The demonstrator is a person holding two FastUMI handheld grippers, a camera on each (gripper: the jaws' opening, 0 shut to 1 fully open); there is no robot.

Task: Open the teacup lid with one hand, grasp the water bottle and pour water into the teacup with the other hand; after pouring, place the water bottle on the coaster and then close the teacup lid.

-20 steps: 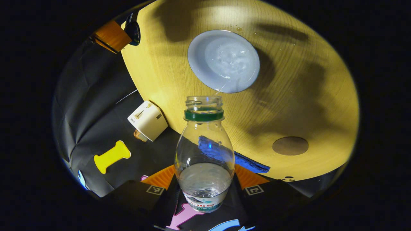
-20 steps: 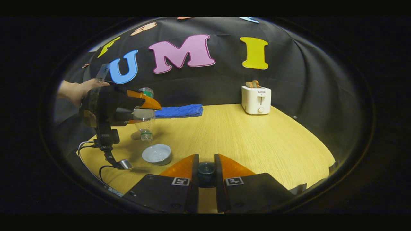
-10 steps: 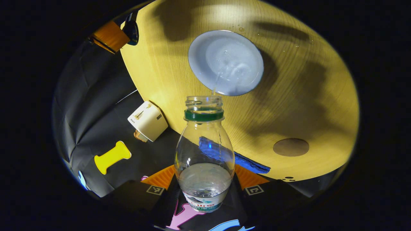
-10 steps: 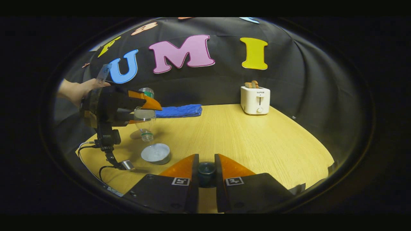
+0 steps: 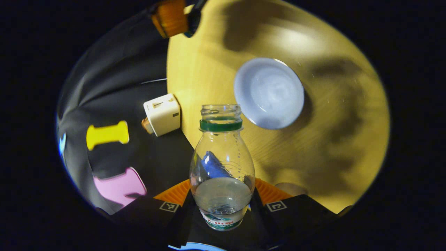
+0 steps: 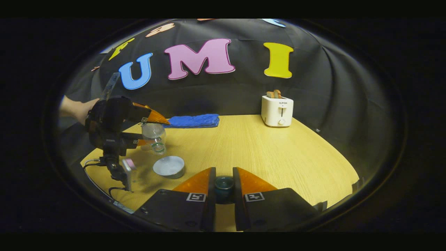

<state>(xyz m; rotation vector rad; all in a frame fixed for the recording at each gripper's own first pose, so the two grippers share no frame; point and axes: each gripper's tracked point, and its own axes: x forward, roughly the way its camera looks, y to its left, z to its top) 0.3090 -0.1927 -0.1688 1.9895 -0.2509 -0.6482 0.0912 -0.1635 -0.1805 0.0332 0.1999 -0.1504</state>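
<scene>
Fingers of the left gripper (image 5: pixel 222 195) are clamped on the lower body of the water bottle (image 5: pixel 222 164), which is held uncapped and tilted, its mouth near the teacup (image 5: pixel 269 92) close to the table's (image 6: pixel 264 146) left edge. Water is left inside, so drops could be spilled on the table if the bottle is swung toward the coaster (image 5: pixel 291 189) before it is righted. The lid (image 6: pixel 224 183) is pinched by its knob in the right gripper (image 6: pixel 224 184) near the front edge; it could slip if the hold is loosened.
</scene>
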